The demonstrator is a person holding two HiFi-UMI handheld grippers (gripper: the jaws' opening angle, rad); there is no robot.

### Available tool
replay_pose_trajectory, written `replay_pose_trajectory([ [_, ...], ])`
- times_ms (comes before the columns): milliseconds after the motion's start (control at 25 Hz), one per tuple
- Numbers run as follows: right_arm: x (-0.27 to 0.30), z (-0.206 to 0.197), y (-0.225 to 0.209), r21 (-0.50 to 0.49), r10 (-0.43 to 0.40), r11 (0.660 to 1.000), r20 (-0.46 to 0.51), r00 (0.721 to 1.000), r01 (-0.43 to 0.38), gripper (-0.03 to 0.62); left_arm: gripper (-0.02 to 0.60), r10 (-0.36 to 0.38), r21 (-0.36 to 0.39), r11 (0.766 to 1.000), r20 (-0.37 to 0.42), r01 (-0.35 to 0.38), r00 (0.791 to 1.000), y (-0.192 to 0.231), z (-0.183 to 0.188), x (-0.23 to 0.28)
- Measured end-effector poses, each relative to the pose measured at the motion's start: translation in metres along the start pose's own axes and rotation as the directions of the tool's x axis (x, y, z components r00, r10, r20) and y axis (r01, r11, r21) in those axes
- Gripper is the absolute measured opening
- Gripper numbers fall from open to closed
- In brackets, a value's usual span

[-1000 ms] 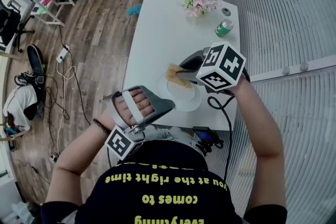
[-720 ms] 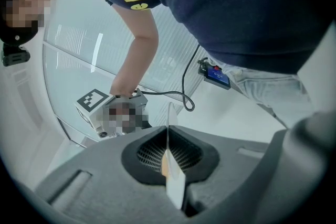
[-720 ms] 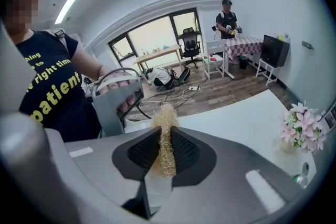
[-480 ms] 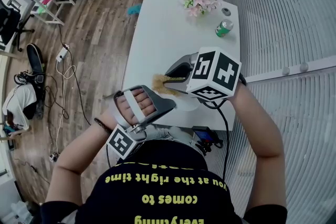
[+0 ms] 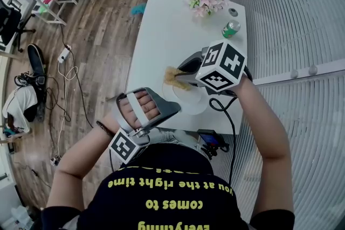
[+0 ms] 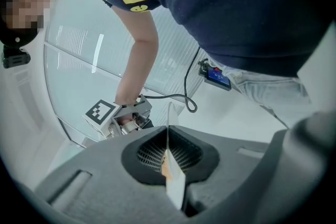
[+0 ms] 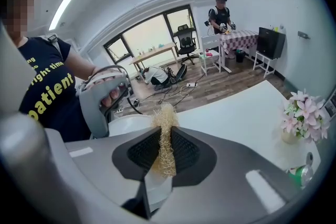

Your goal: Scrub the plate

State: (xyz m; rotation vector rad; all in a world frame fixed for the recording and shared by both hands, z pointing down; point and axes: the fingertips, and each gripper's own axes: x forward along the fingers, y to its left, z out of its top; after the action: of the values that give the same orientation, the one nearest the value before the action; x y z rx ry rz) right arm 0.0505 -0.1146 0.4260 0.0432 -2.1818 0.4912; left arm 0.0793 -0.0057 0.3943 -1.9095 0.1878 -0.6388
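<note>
Now, left tongs (image 5: 176,110) clamped on one plate (image 5: 198,104) — right tongs (image 5: 184,75) pinching one scrubber (image 5: 170,77)

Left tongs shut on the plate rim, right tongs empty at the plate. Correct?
One error: the right tongs aren't empty. They are shut on a tan fibrous scrubber, as the right gripper view shows. The rest stands: the left tongs are shut on the plate rim.

Right gripper (image 5: 182,78) (clamping the scrubber (image 5: 172,77)) has swept back rightward across the plate (image 5: 197,106).
</note>
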Motion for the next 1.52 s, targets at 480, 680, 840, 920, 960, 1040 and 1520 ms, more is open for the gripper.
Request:
replay_pose_trajectory([
  [480, 0.004, -0.044, -0.052, 0.142, -0.065, 0.987, -0.069, 0.995, 0.074, 0.06, 0.012, 0.004, -0.005, 1.0, 0.005, -0.004, 1.0, 0.002, -0.003, -0.001],
  [680, -0.001, -0.051, -0.057, 0.177, -0.072, 0.981, -0.063, 0.995, 0.082, 0.06, 0.012, 0.008, -0.01, 1.0, 0.001, -0.008, 1.0, 0.006, -0.006, -0.003],
  [840, -0.006, -0.045, -0.048, 0.164, -0.063, 0.984, -0.04, 0.997, 0.068, 0.06, 0.012, -0.001, -0.019, 1.0, -0.003, 0.001, 1.0, 0.004, -0.008, -0.001],
  [920, -0.007, -0.042, -0.043, 0.135, -0.075, 0.988, -0.04, 0.996, 0.079, 0.06, 0.012, 0.002, -0.038, 0.999, -0.002, -0.003, 1.0, 0.003, -0.01, 0.0],
  [960, -0.008, -0.04, -0.04, 0.121, -0.081, 0.989, -0.04, 0.996, 0.086, 0.06, 0.012, 0.005, -0.048, 0.999, -0.003, -0.006, 1.0, 0.002, -0.011, 0.0],
  [1040, -0.01, -0.034, -0.035, 0.105, -0.081, 0.991, -0.026, 0.996, 0.083, 0.06, 0.012, 0.007, -0.061, 0.998, -0.009, -0.008, 1.0, 0.002, -0.013, 0.0],
  [1520, -0.016, -0.001, 0.018, 0.008, 0.01, 1.0, 0.069, 0.998, -0.011, 0.06, 0.012, 0.013, -0.072, 0.997, -0.079, -0.019, 0.997, -0.007, -0.033, 0.007],
])
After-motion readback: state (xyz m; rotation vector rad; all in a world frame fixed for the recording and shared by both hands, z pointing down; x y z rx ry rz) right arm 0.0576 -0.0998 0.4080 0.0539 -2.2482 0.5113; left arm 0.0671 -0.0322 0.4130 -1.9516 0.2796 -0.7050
